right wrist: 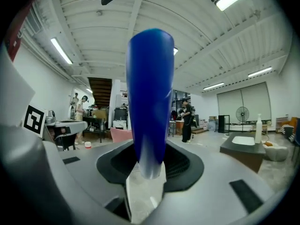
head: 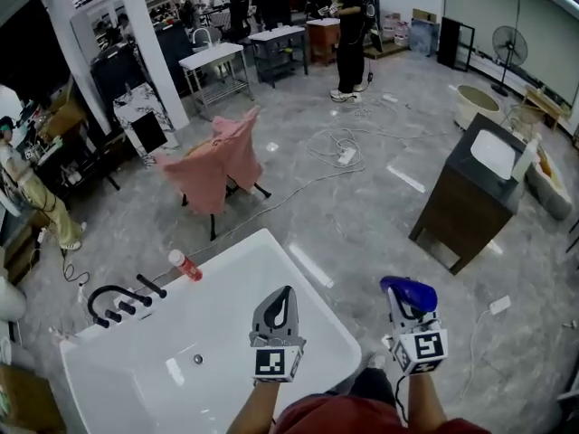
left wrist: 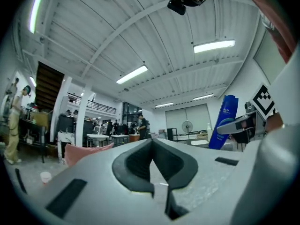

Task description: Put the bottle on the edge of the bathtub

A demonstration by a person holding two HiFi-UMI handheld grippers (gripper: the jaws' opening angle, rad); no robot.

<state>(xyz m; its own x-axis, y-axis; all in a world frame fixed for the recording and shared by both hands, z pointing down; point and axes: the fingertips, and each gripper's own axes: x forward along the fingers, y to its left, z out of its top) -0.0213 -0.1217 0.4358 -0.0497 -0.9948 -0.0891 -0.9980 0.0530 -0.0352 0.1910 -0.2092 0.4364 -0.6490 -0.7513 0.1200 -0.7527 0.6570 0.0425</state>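
A tall blue bottle (head: 409, 292) stands upright between the jaws of my right gripper (head: 404, 307), which is shut on it. In the right gripper view the bottle (right wrist: 150, 102) fills the middle, with its pale lower end pinched at the right gripper (right wrist: 149, 158). This hand hangs over the grey floor, just right of the white bathtub (head: 231, 260). My left gripper (head: 283, 295) is over the tub's near right part, shut and holding nothing. The left gripper view shows its jaws meeting at the left gripper (left wrist: 151, 142), with the bottle (left wrist: 224, 121) off to the right.
A black faucet (head: 118, 301) and a small red-capped bottle (head: 185, 265) sit on the tub's far rim. A chair draped in pink cloth (head: 217, 161) stands beyond. A dark vanity with a white basin (head: 475, 193) is at the right. Cables (head: 344, 147) cross the floor.
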